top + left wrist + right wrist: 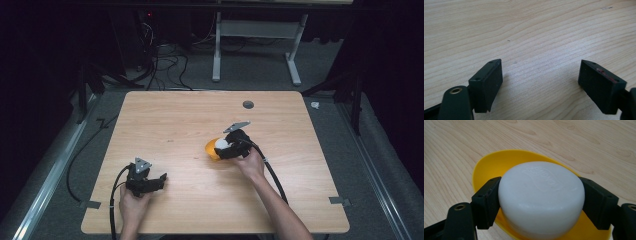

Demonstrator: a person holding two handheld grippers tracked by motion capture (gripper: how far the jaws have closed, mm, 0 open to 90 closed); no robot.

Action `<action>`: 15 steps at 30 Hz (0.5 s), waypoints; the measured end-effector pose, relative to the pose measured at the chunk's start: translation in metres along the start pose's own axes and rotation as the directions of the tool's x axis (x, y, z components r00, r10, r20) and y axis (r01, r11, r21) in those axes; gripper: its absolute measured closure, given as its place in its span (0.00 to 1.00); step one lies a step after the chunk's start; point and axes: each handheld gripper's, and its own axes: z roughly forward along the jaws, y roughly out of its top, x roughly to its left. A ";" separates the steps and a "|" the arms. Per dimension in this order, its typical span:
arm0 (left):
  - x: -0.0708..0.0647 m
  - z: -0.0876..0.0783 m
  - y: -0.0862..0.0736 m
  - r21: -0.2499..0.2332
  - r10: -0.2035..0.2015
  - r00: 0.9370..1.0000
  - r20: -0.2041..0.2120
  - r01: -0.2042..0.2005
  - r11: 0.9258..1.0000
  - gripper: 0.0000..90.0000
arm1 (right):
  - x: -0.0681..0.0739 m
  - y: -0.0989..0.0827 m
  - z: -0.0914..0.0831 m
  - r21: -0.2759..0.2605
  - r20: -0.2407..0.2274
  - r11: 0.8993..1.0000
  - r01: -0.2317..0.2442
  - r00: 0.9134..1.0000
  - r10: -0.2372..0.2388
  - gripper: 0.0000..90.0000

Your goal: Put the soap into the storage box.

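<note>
The wooden desk (180, 125) is bare but for one small group right of its middle: a yellow dish (211, 148) with a white soap bar (222, 144) at it, and the right gripper (231, 148) closed around that bar. The left gripper (150, 184) rests low near the front left of the desk, well apart from the dish.

As a judgement of progress: the grasp itself looks done, since the soap bar (541, 197) sits squarely between the right gripper's fingers (486, 202), both pads pressing on its rounded sides. What cannot be told from these pictures is whether the bar is being set into the yellow dish (489, 167) or lifted out of it. Either way the bar is over the dish's hollow, its underside at or just above the yellow floor; contact there is hidden by the bar's own bulk. What is left is either letting go so the bar settles in the dish, or raising it clear of the rim.

In the right gripper view the bar's embossed top faces up and away from the camera, and the bar bulges out past the fingers on the far side, with the dish's rim curving behind it. The fingers stand at a middling width, held apart by the soap.

The left gripper's fingers (487, 82) are spread wide over bare wood (536, 37), with nothing between them.
</note>
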 end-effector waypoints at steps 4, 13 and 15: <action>0.000 0.000 0.000 0.000 0.000 1.000 0.000 0.000 1.000 0.23 | 0.001 0.001 -0.003 -0.026 -0.002 1.000 -0.001 1.000 0.001 0.27; 0.000 0.000 0.000 0.000 0.000 1.000 0.000 0.000 1.000 0.23 | -0.003 0.003 -0.020 -0.100 -0.024 0.995 -0.010 1.000 0.008 0.28; 0.000 0.000 0.000 0.000 0.000 1.000 0.000 0.000 1.000 0.23 | -0.004 0.003 -0.022 -0.104 -0.025 0.994 -0.016 1.000 0.013 0.29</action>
